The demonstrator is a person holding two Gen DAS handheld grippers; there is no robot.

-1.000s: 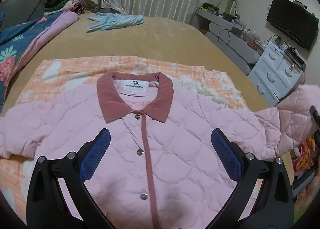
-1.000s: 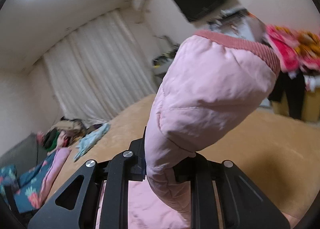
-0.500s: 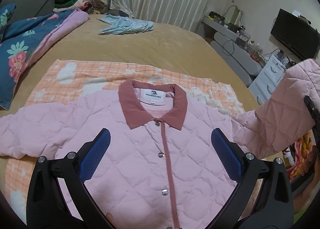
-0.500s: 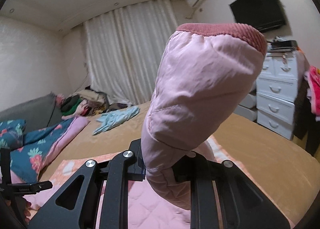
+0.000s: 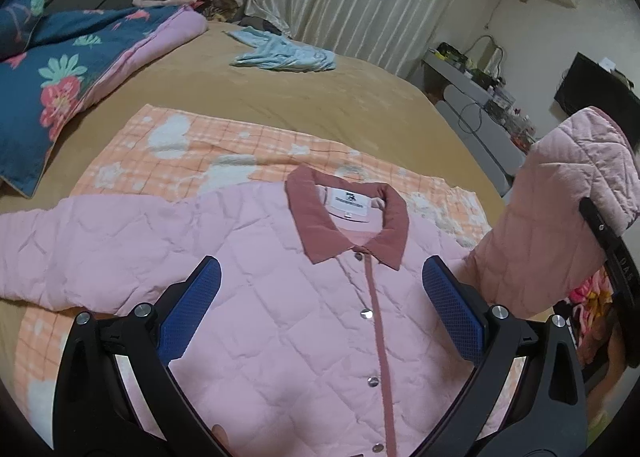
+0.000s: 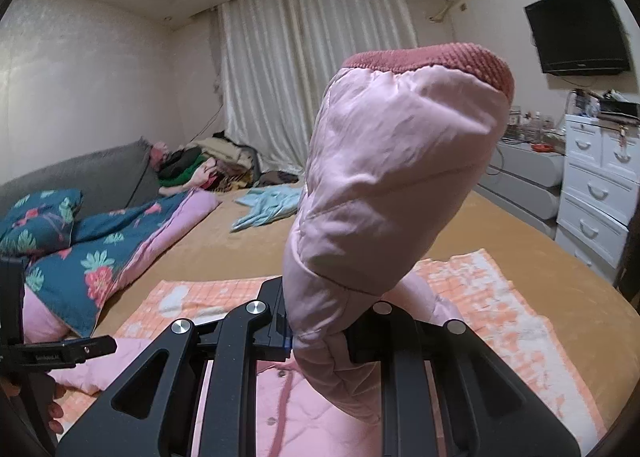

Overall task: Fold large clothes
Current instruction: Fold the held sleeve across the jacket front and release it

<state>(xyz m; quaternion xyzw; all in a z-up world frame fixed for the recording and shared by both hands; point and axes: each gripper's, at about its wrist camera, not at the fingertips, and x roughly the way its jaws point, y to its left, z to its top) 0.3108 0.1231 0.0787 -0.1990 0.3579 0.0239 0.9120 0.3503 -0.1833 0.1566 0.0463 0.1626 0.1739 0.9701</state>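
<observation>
I had the pink quilted jacket with the dark-pink collar (image 5: 280,297) lying face up, its front snapped shut, on the orange-and-white checked blanket (image 5: 208,145). That blanket was spread on the tan bedcover (image 5: 304,97) of the bed.

My left gripper (image 5: 320,309) hovered above the chest of the jacket with its blue ribbed pads (image 5: 190,313) spread wide apart, and it grasped nothing. The collar and the white neck label (image 5: 350,207) lay just beyond the pads. One sleeve lay flat, stretched out to the left side of this view.

My right gripper (image 6: 318,331) was clenched on the other sleeve of the jacket (image 6: 392,185). The sleeve stood up out of the closed fingers, and its dark-pink ribbed cuff (image 6: 436,59) was at the top. In the left wrist view the same lifted sleeve (image 5: 560,217) rose at the right edge, above the jacket's shoulder.

Farther on the bed lay a crumpled light-blue garment (image 5: 284,53), well apart from the jacket. A dark-blue quilt with a flower print (image 5: 52,81) lay along the left side. A pile of mixed clothes (image 6: 208,165) sat near the cream pleated curtain (image 6: 304,69). At the right I saw a white chest of drawers (image 6: 600,185), and a black flat television (image 6: 580,37) hung on the wall above it.
</observation>
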